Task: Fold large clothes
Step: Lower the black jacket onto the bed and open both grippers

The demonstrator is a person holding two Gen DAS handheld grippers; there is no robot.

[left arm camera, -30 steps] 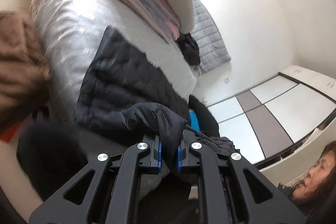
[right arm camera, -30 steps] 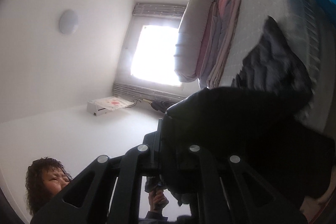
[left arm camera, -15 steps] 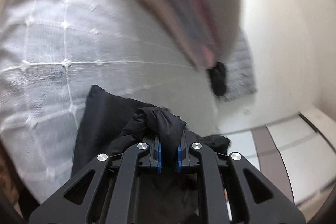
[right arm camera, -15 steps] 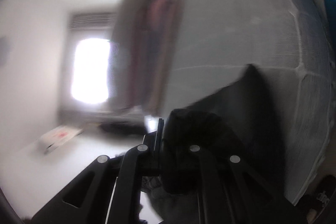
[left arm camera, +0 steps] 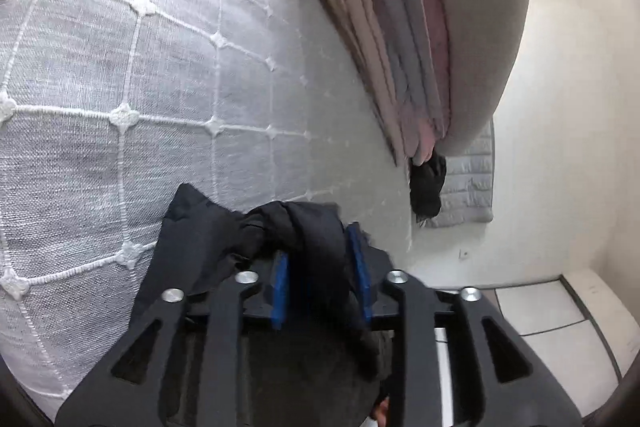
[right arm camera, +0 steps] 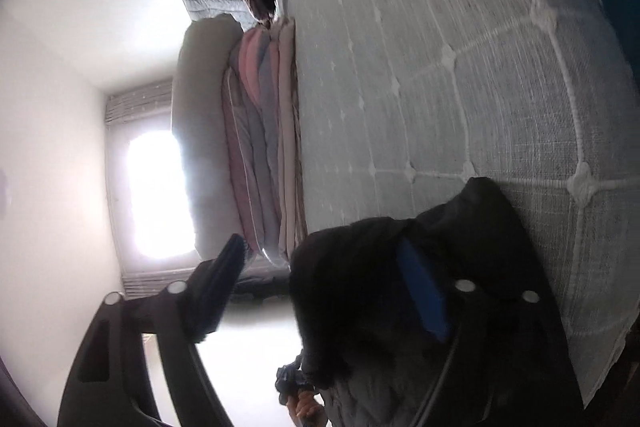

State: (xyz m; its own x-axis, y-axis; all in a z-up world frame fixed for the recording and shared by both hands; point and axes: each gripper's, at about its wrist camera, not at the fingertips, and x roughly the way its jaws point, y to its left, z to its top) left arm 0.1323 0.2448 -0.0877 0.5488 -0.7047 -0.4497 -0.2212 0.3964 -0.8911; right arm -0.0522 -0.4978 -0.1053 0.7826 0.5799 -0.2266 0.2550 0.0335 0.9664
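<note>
A black padded jacket (left arm camera: pixel 200 239) lies on the quilted grey-white bed (left arm camera: pixel 120 67). My left gripper (left arm camera: pixel 318 279) hangs low over its near edge. Its jaws are opening, and a bunched fold of the jacket still sits between the blue pads (left arm camera: pixel 280 291). In the right wrist view the same jacket (right arm camera: pixel 472 227) rests on the bed (right arm camera: pixel 440 67). My right gripper (right arm camera: pixel 320 279) is opening wide; the fabric lies against one blue pad (right arm camera: pixel 420 291) while the other finger (right arm camera: pixel 224 279) stands free in the air.
A stack of folded blankets and a pillow (left arm camera: pixel 400 27) lies across the far side of the bed, with a dark bundle of clothes (left arm camera: pixel 428 183) by the padded headboard (left arm camera: pixel 468 179). A bright window (right arm camera: pixel 156 195) is beyond. A hand (right arm camera: pixel 304 403) shows below.
Both grippers carried the jacket's fold forward and down onto the bed while shut on it. Both have now spread their jaws, the right one widely.
</note>
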